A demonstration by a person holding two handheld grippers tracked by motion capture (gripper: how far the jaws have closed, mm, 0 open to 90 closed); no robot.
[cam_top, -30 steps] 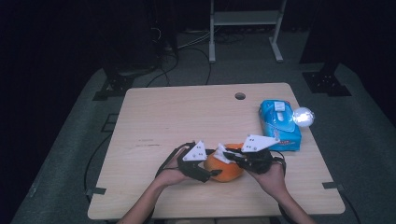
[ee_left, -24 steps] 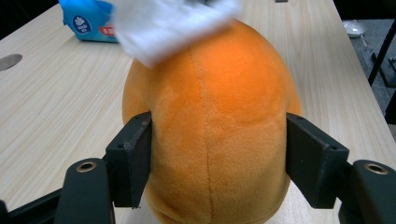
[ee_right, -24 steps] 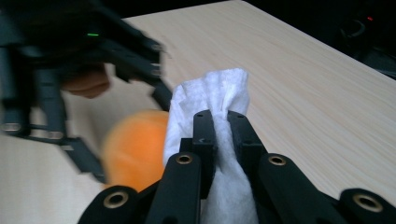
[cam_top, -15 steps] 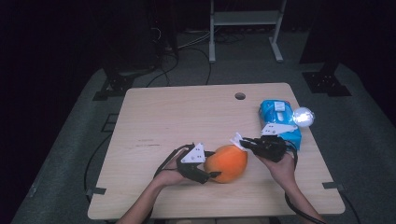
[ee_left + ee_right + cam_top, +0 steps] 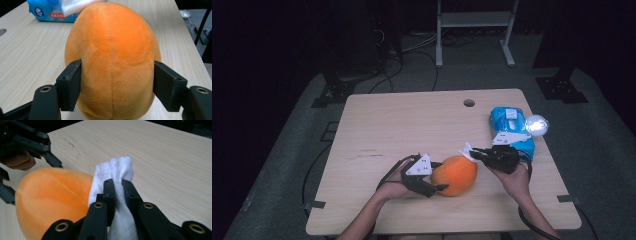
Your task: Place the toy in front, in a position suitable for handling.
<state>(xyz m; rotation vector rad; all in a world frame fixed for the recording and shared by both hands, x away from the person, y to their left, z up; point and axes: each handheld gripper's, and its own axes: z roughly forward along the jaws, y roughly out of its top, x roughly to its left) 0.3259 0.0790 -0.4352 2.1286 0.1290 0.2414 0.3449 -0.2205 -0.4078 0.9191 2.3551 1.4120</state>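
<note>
The left gripper (image 5: pixel 439 176) clamps the orange plush ball (image 5: pixel 455 175) on the table's (image 5: pixel 402 125) near edge, and the right gripper (image 5: pixel 473 152), pinching 1 white tissue (image 5: pixel 465 149), could roll the ball loose by wiping hard.

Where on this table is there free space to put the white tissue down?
The table is bare across its far left half, from the left edge to the round hole. The near right corner, in front of the blue tissue pack, is also free. It is crowded at the near middle: the orange plush, the left gripper and the right gripper with the white tissue.
</note>
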